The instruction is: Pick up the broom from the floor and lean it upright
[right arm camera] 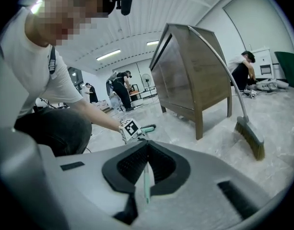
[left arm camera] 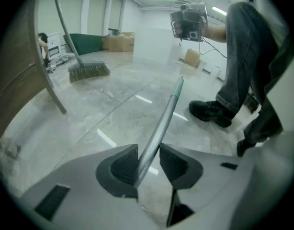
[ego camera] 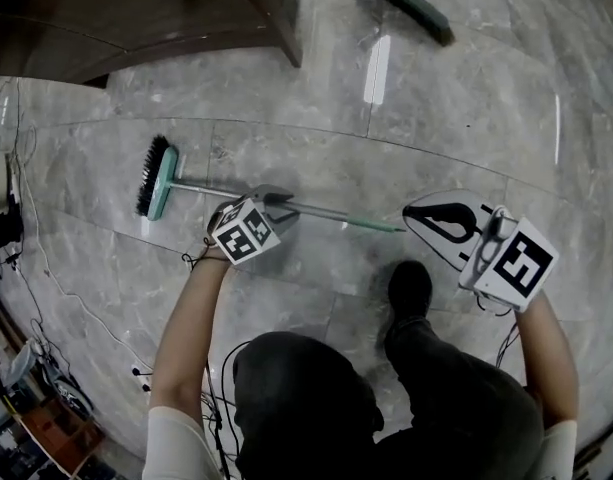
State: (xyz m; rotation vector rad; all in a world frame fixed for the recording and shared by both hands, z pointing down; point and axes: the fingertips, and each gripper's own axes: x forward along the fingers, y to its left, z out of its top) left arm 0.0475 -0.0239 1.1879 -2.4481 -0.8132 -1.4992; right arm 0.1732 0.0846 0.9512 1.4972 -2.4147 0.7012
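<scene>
The broom lies across the grey floor in the head view, with its teal, black-bristled head [ego camera: 159, 176] at the left. Its thin metal handle [ego camera: 326, 212] runs right to a green end. My left gripper [ego camera: 279, 201] is shut on the handle near its middle. In the left gripper view the grey shaft [left arm camera: 163, 119] sits pinched between the dark pads of the left gripper [left arm camera: 147, 159]. My right gripper [ego camera: 410, 212] is shut on the green end. In the right gripper view the right gripper [right arm camera: 147, 150] holds this green rod [right arm camera: 147, 186] between its jaws. Whether the bristles touch the floor I cannot tell.
A second broom [ego camera: 406, 3] leans upright near a wooden cabinet [ego camera: 136, 18]; this broom [right arm camera: 250, 135] and the cabinet [right arm camera: 194, 80] also show in the right gripper view. The person's black shoe [ego camera: 410, 288] stands just below the handle's end. Cables [ego camera: 26, 268] trail at the left. People [right arm camera: 119, 87] stand far off.
</scene>
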